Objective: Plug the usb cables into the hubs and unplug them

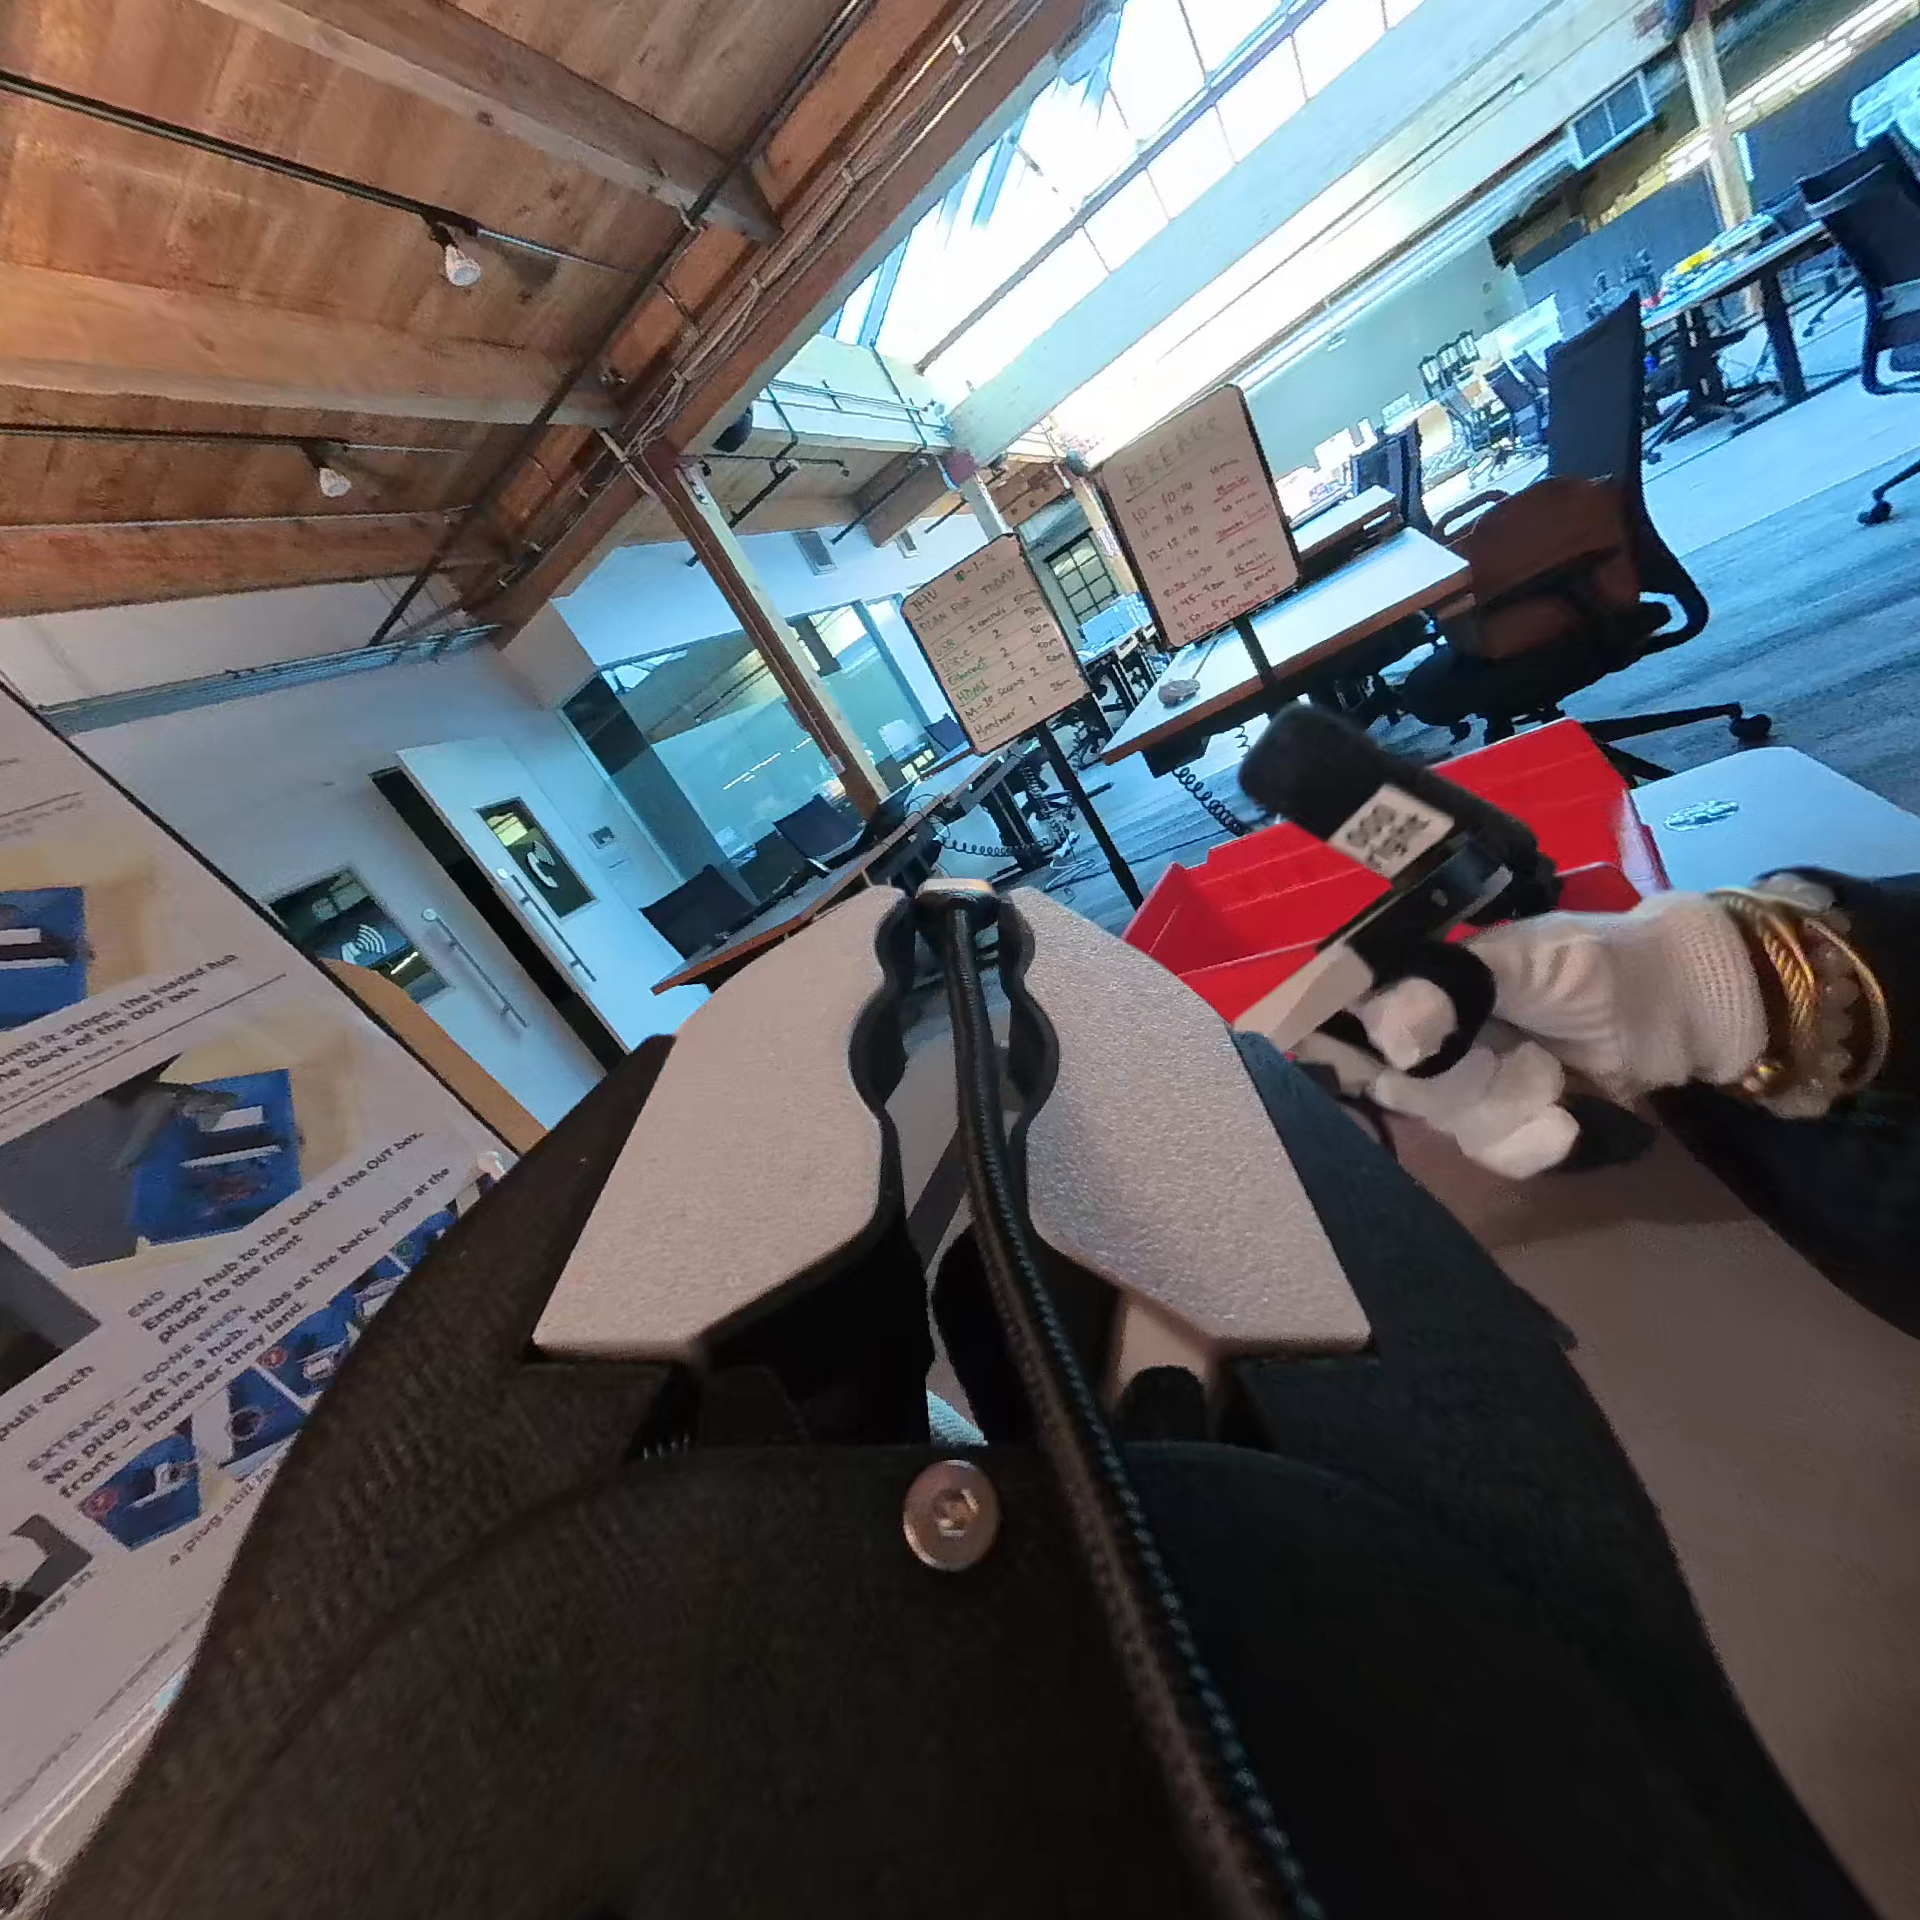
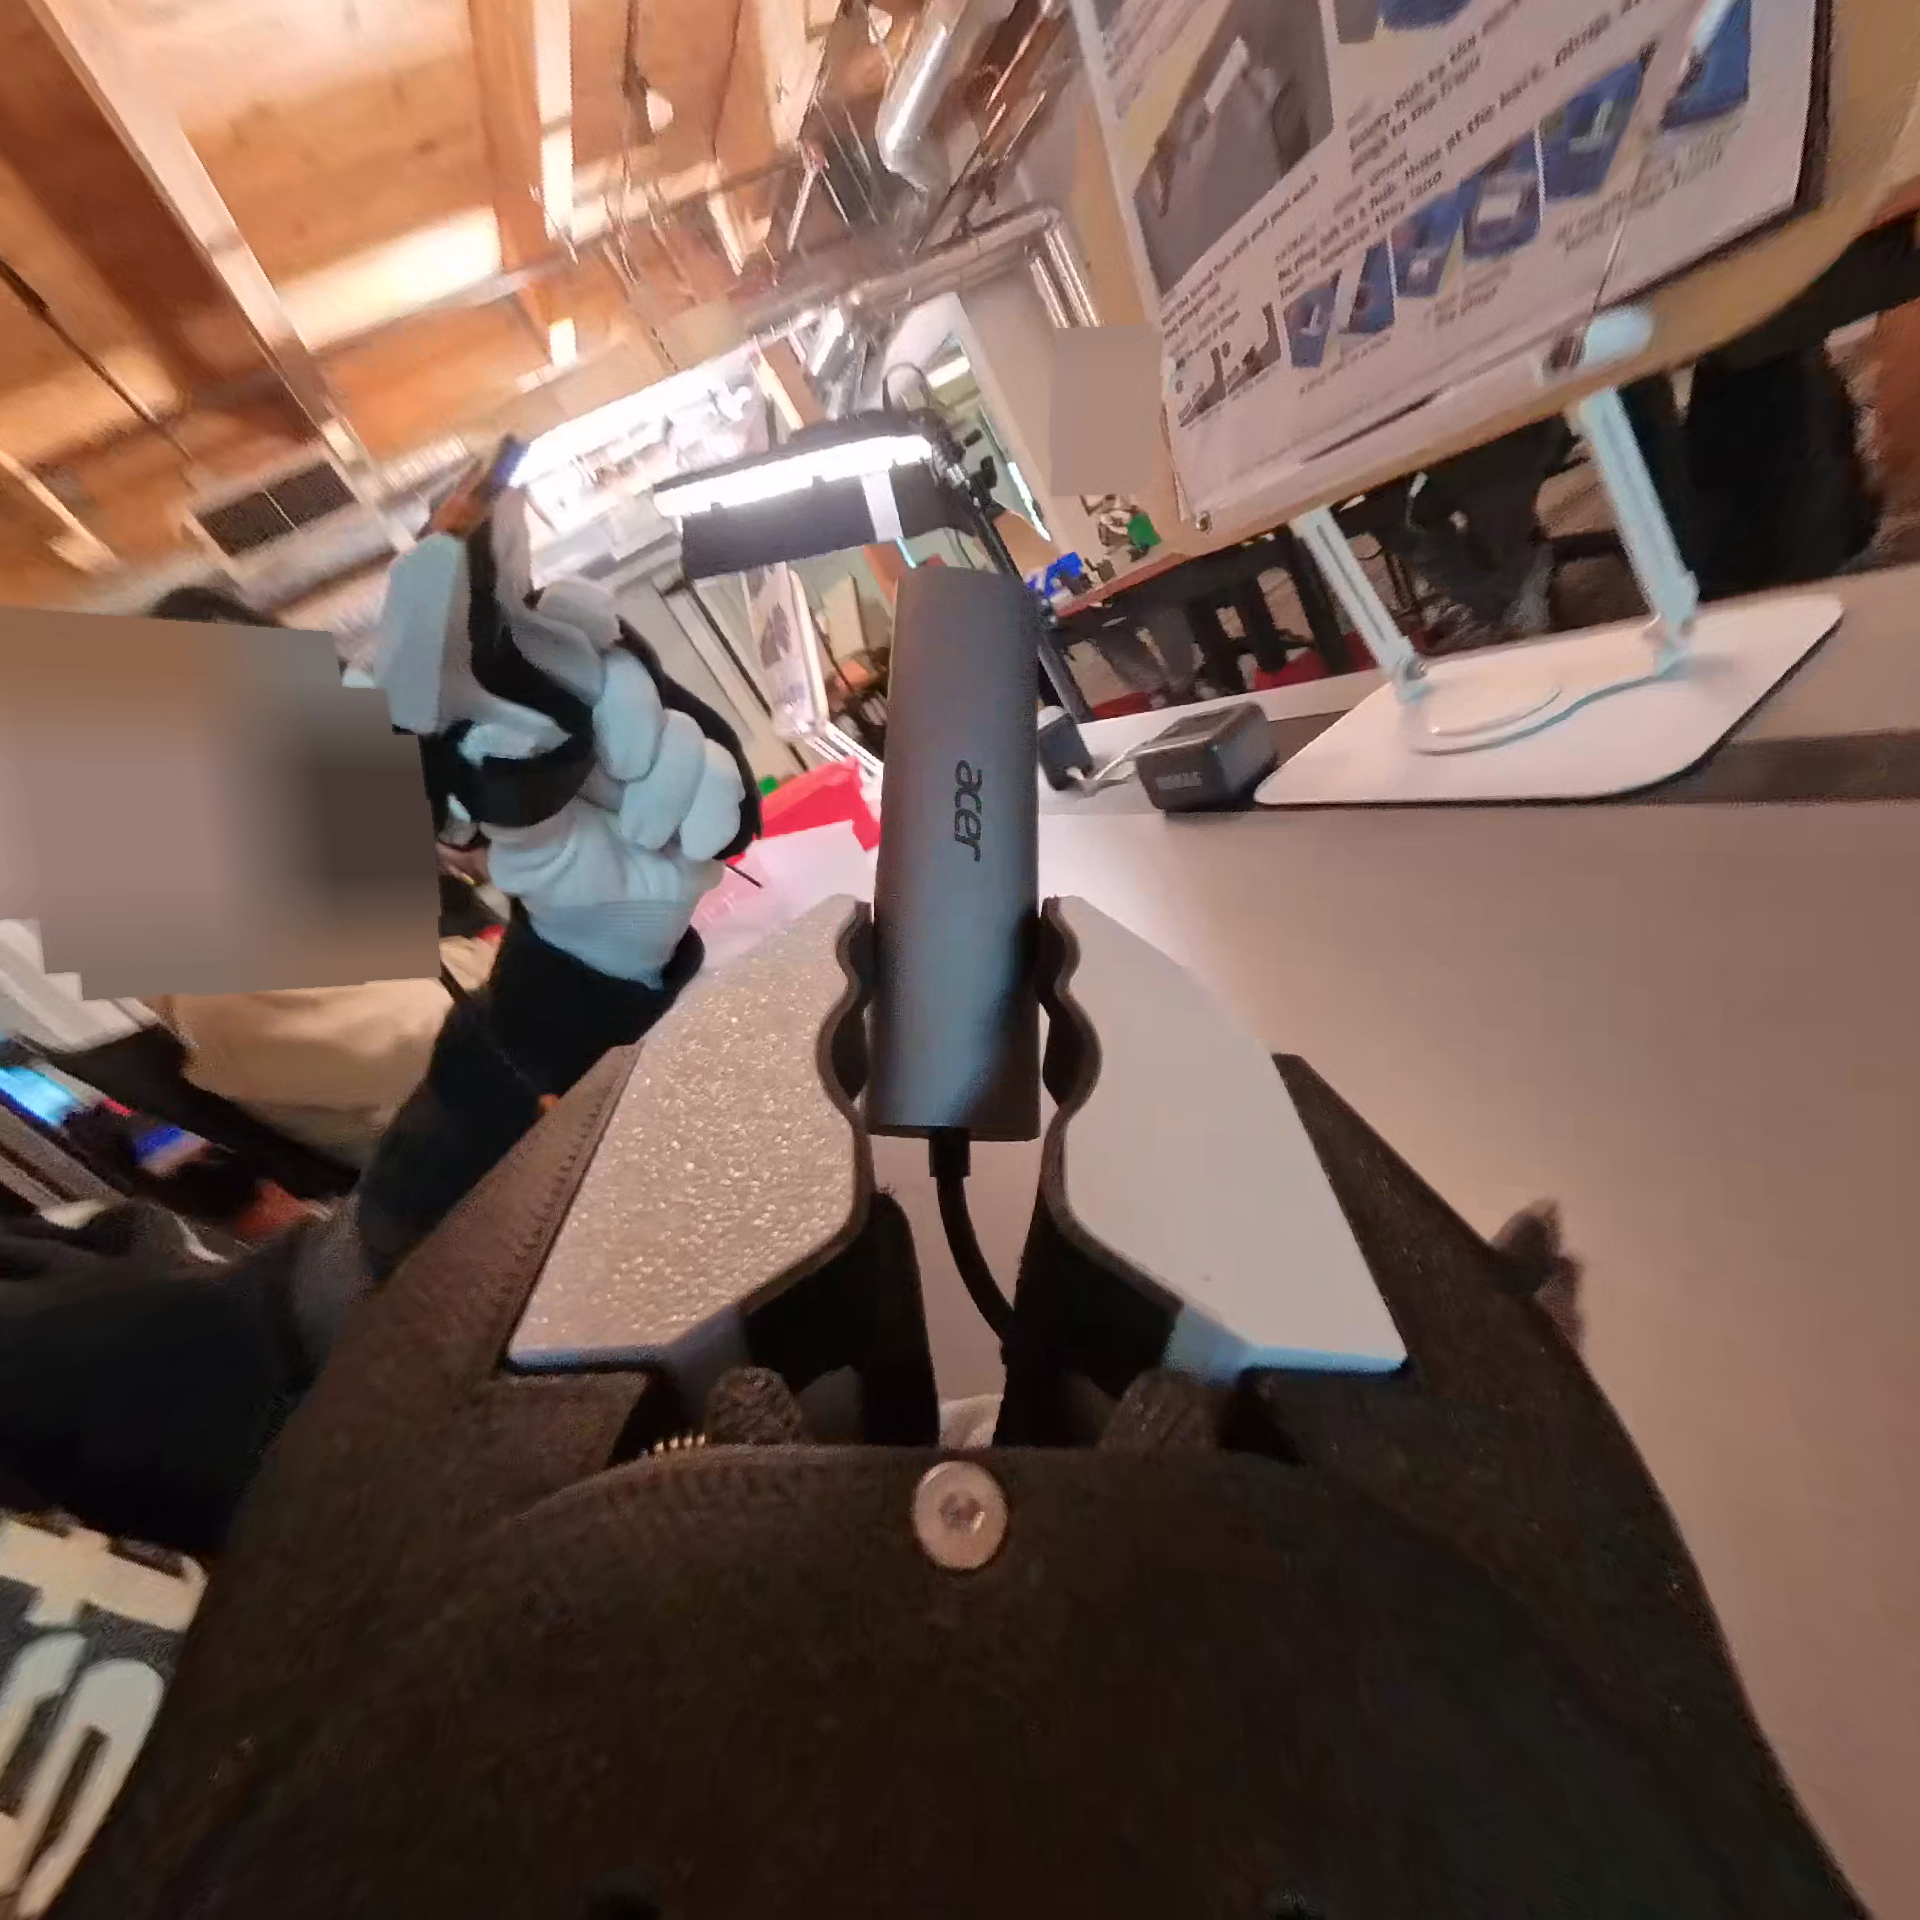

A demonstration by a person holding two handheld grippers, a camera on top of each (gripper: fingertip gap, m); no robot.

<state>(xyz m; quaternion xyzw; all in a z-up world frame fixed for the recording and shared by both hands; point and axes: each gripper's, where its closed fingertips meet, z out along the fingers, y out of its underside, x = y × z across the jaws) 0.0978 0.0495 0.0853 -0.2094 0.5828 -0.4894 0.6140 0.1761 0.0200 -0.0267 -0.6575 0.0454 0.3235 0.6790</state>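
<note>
Claw work first: the left claw is pinched nearly closed on the plug end of a braided black usb cable, whose cord runs back between the two grey fingers toward the handle. The right claw is clamped on a slim grey hub, gripping its near half so the far half sticks out past the tips, its short black lead curling back between the fingers.

As far as I can judge, the plugging step is not yet done. Both pieces are lifted off the surface and held well apart, and no cable can be seen seated in the hub, though its ports are turned away from view. Bringing plug and port into line looks like the next job, with the unplugging still to follow.

Seen from the left wrist camera, a white-gloved hand holds the other tool off to the right, in front of a red bin. From the right wrist camera, another white-gloved hand shows at the left. Beyond the hub, the pale surface carries a small black box and the white base of a stand holding an instruction sheet at the far right.
</note>
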